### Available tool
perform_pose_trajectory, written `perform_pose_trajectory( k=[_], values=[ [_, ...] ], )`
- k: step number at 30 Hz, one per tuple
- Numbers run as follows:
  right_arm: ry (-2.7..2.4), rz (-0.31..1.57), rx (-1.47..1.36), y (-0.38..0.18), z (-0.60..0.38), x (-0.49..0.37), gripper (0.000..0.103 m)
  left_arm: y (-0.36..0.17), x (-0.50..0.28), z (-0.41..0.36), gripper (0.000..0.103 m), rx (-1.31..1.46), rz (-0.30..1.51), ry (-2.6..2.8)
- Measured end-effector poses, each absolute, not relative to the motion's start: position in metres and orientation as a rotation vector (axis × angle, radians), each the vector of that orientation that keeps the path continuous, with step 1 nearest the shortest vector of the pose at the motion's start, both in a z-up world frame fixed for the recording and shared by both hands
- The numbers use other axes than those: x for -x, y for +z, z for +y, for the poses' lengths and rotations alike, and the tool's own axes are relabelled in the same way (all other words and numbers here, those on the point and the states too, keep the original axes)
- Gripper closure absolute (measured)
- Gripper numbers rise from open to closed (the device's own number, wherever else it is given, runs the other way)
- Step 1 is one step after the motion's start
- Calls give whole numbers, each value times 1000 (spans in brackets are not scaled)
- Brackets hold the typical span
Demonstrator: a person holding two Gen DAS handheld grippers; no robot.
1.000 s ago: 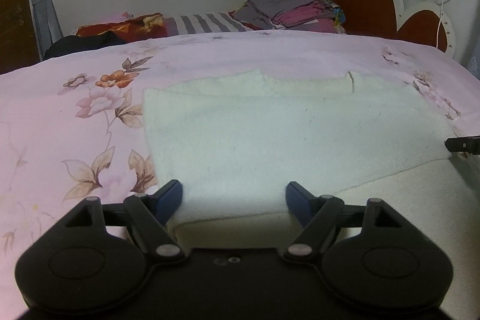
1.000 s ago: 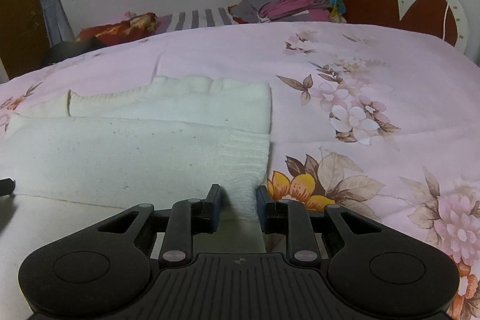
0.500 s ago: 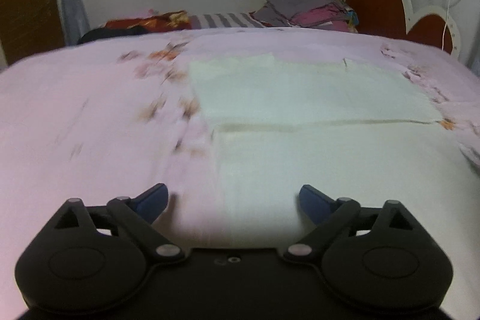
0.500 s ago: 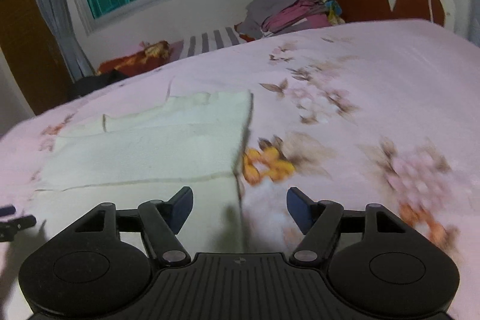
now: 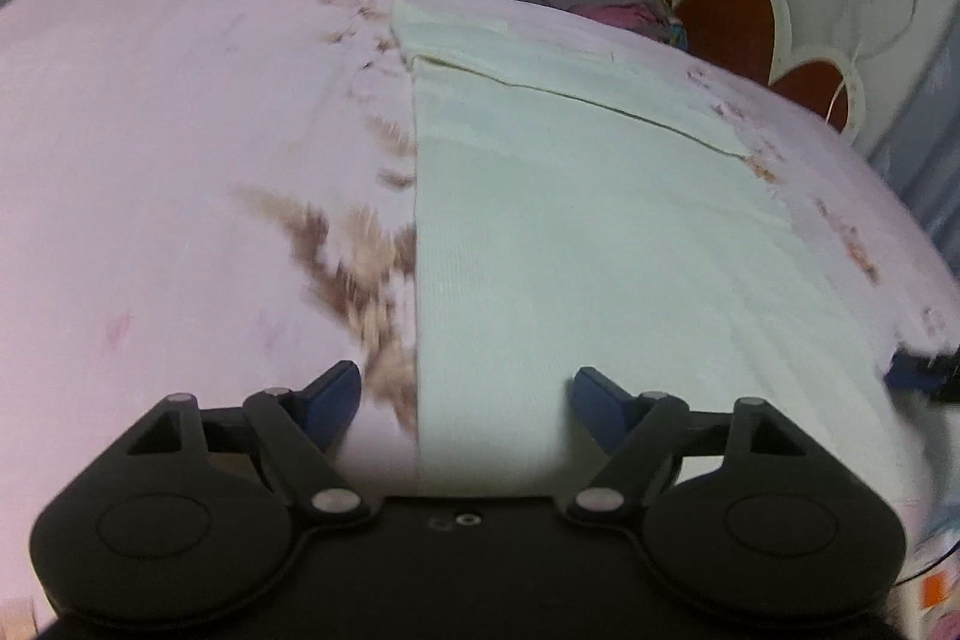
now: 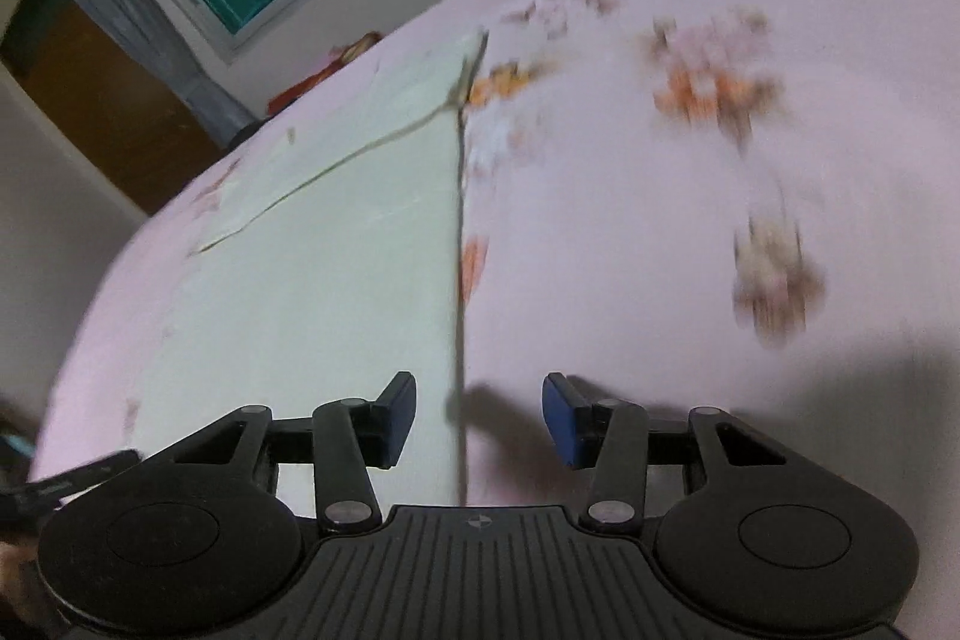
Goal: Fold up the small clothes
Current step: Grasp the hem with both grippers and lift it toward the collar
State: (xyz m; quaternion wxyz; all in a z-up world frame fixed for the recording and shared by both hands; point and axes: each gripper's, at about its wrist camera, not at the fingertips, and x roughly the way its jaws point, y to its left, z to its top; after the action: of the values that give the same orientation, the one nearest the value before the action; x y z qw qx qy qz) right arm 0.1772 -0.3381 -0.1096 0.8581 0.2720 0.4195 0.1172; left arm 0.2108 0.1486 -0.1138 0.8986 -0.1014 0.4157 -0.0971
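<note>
Release is what has just happened — a second ago the right gripper (image 6: 477,415) was pinching the ribbed corner of the cream-white knitted garment (image 5: 570,232), and now both tools are sitting back at its near end with nothing held. The right jaws, having sprung wider and then been closing a little, are standing apart astride the garment's right edge without pressing it. The left gripper (image 5: 465,400), its jaws also easing inward from their widest, is gaping open over the garment's left edge. That suggests one fold is laid and the next grab at the near edge is being lined up. The garment is lying flat on the pink floral bedspread (image 5: 180,130), a long pale rectangle — its folded-over layer is showing as a seam across the far end.
</note>
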Motion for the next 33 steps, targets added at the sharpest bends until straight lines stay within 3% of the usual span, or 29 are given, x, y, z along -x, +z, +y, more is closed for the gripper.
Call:
perform_pose_trajectory(
  k=[10, 18, 22, 24, 27, 29, 30, 33],
  values=[
    [365, 929, -718, -121, -341, -116, 57, -119, -152, 170, 37, 459, 854, -198],
    [365, 904, -850, -133, -349, -126, 57, -132, -166, 176, 38, 650, 851, -258],
    [384, 907, -880, -138, -352, -133, 57, -139, -171, 176, 57, 693, 887, -311],
    [425, 918, -898, -140, -351, -128, 58, -142, -167, 178, 62, 696, 891, -318],
    [451, 937, -927, -148, -349, -125, 76, -146, -163, 180, 73, 712, 883, -304],
    [464, 947, -941, -154, -346, -129, 93, -148, -162, 181, 99, 697, 884, -278],
    [459, 947, -932, -155, -345, -131, 99, -147, -158, 183, 99, 701, 868, -263],
    [464, 867, -937, -143, -347, -126, 101, -134, -138, 188, 99, 707, 731, -278]
  ],
)
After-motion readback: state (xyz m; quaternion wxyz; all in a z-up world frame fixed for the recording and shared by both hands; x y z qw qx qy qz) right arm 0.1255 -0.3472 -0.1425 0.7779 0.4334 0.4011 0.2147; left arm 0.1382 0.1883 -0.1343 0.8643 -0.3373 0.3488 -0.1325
